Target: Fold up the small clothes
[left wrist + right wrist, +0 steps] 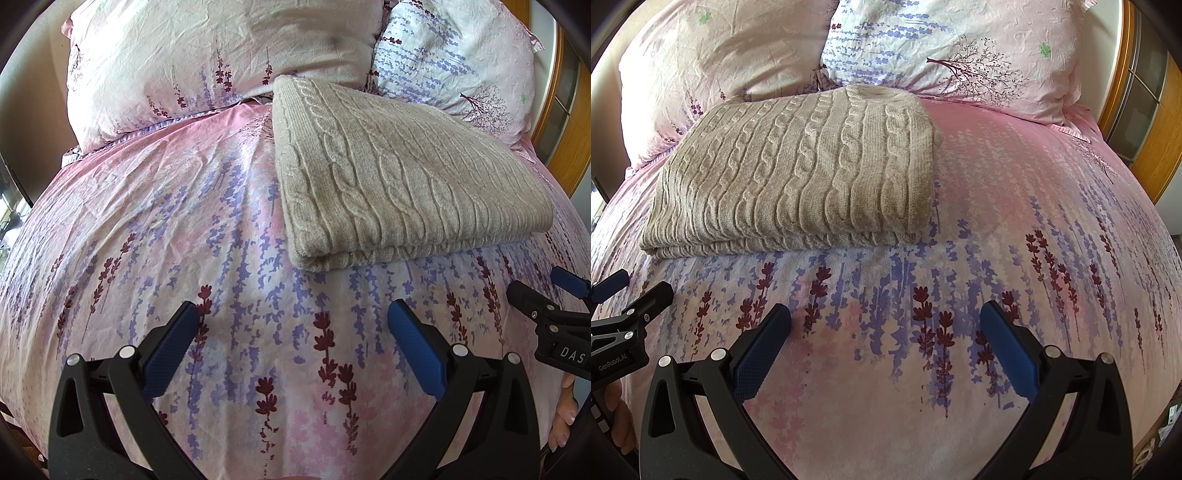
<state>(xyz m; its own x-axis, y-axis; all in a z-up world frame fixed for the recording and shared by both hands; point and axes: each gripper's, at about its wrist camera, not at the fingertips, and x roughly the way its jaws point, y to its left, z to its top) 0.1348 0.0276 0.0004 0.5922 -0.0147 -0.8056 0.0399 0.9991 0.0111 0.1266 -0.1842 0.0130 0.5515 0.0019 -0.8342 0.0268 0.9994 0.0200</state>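
Observation:
A beige cable-knit sweater point(399, 177) lies folded in a flat rectangle on the bed; it also shows in the right wrist view point(798, 177). My left gripper point(291, 317) is open and empty, hovering over the bedcover short of the sweater's near fold. My right gripper point(884, 317) is open and empty too, over the cover in front of the sweater and to its right. The right gripper also shows at the right edge of the left wrist view point(543, 295), and the left gripper at the left edge of the right wrist view point(631, 291).
The bed has a pink cover point(184, 221) printed with purple and maroon flowers. Two matching pillows point(207, 55) point(960, 48) lie behind the sweater. A wooden frame point(1156, 122) stands to the right of the bed.

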